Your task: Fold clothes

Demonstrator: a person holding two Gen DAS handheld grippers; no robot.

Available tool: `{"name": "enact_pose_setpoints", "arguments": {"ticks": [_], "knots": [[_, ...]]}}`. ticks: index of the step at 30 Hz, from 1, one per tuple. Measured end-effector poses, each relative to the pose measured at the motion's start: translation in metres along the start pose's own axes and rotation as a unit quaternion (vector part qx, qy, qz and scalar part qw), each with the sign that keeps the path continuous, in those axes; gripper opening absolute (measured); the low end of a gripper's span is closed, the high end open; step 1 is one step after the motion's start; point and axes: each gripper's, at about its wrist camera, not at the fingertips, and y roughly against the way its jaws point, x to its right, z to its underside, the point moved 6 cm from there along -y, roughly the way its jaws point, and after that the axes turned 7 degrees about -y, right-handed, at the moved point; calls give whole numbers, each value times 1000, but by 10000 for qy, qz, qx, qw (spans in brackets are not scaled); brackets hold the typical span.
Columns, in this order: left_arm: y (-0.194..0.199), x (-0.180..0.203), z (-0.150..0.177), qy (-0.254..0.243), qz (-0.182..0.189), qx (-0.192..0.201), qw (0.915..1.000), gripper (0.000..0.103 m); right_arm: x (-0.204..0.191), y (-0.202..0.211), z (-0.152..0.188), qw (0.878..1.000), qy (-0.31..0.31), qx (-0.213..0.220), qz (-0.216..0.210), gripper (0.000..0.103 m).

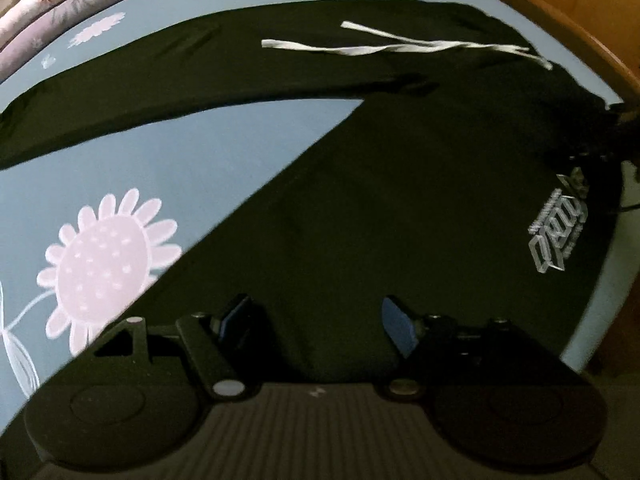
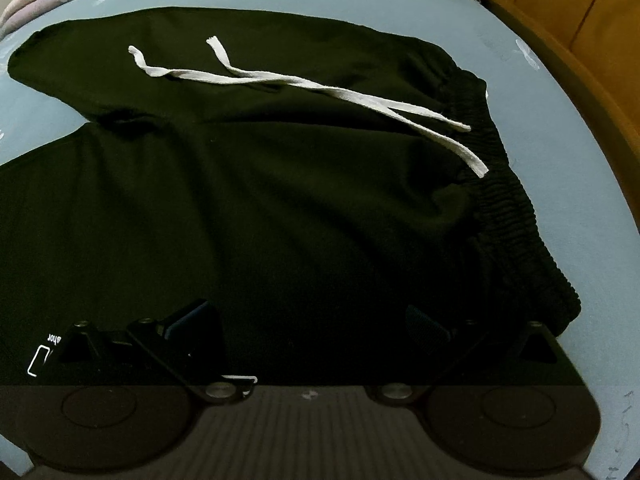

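A: One garment under inspection: black shorts (image 2: 280,208) laid flat on the bed sheet (image 1: 168,168), legs splayed in a V, the sheet showing between them.

B: Material?

A: Smooth, matte black fabric with soft creases near the crotch. The waistband (image 2: 516,216) is ribbed and gathered, elasticated by the look of it. A flat woven drawstring (image 2: 340,94), off-white, lies in two loose tails across the upper leg.

B: Bedding?

A: Grey-blue sheet, printed with a pale pink daisy-like flower (image 1: 104,268) with dotted centre and thin white stem lines. A wooden bed frame (image 1: 580,12) curves along the far right edge.

B: Markings?

A: A white outlined logo (image 1: 558,236) on the leg nearer the cameras, slanted block lettering; blurred, not legible. In the right wrist view only the fragment "hor" can be made out, inverted.

B: Tools?

A: Left hand-held gripper (image 1: 316,324): fingers apart, blue pads bare, poised over the near leg, nothing between them. Right hand-held gripper (image 2: 316,326): fingers likewise spread wide, above the fabric near the waistband, clamped on nothing.
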Motion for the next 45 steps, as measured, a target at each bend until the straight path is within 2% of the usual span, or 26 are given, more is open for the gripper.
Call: {"name": "enact_pose_setpoints", "arguments": {"ticks": [2,7,13,15,17,20,27,30,33,39,42,45], "knots": [[-8,-2,-2,-118,-117,-29,9999,73,-1,0,-1,10000,-13,-45,21,103],[-7,-7,8,-378,-143,-2,9992,73,-1,-1,-2,9999,-31,-136,50,103],[3,-34,41,21,-215,-302,9993,73,-2,-2,-3,9998,-57,-167,78,103],[8,-42,46,200,-292,-332,9988,72,-2,-2,-3,9998,-60,-173,80,103],[20,-44,47,216,-305,-168,9992,72,-2,-2,-3,9998,-64,-174,83,103],[23,-36,47,-15,-68,21,10000,72,-2,-2,-3,9998,-87,-162,89,103],[25,-10,55,-903,-92,365,9952,72,-2,-2,-5,9997,-28,-198,116,103],[30,-9,63,-950,-17,464,9944,72,-7,3,-12,9993,32,-297,222,103],[34,-10,76,-983,32,492,9939,73,-26,19,-22,9999,57,-105,69,103],[36,-42,123,-254,-57,90,9996,74,-87,34,-38,9984,263,3,-498,103],[46,-56,150,69,-65,-127,9999,78,-126,32,-39,9957,576,-13,-729,103],[58,-71,167,293,-192,-298,9989,78,-177,34,-32,9864,1205,15,-1120,103]]}}
